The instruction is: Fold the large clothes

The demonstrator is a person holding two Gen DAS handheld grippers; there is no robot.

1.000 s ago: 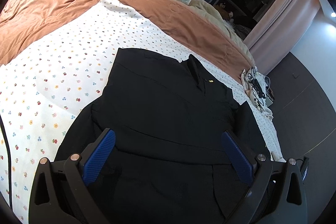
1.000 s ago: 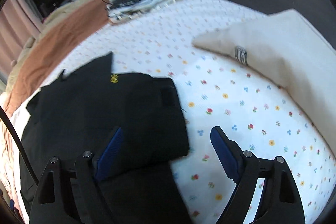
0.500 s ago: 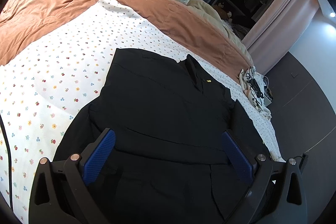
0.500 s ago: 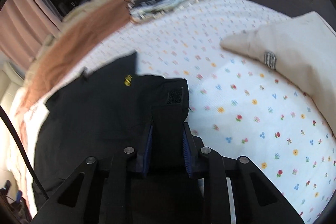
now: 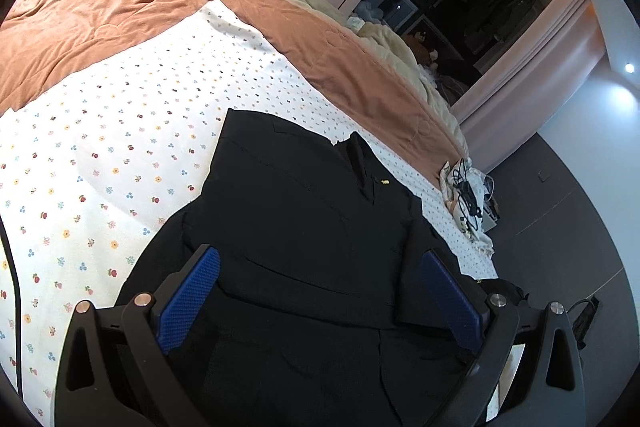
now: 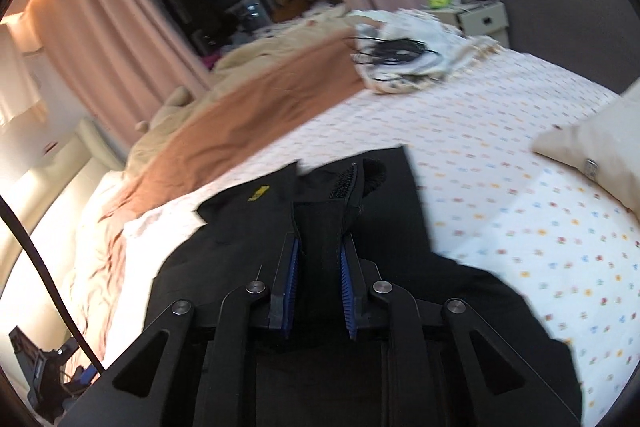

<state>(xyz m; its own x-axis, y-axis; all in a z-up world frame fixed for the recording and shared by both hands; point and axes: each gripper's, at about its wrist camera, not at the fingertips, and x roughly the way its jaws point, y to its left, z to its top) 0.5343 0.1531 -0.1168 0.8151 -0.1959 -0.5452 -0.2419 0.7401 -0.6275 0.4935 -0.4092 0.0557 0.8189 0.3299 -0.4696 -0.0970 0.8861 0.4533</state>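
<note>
A large black jacket (image 5: 296, 211) lies spread on the flowered bed sheet (image 5: 100, 155), with a small yellow mark near its collar. My left gripper (image 5: 320, 291) is open and empty, hovering over the jacket's lower part. My right gripper (image 6: 319, 263) is shut on the jacket's sleeve (image 6: 320, 227), which it holds lifted off the bed; the cuff with a velcro strip (image 6: 344, 183) sticks up past the fingertips. The jacket body (image 6: 236, 251) lies below and to the left in the right wrist view.
A rust-coloured blanket (image 5: 120, 3) and beige bedding lie along the far side of the bed. A cloth with black cables (image 6: 400, 59) sits at the bed's corner. A beige pillow (image 6: 592, 155) lies to the right. Pink curtains and a dark closet stand behind.
My right gripper closed on the jacket's sleeve and lifted it, swinging up and left. My left gripper stayed open and drifted only slightly over the jacket.
</note>
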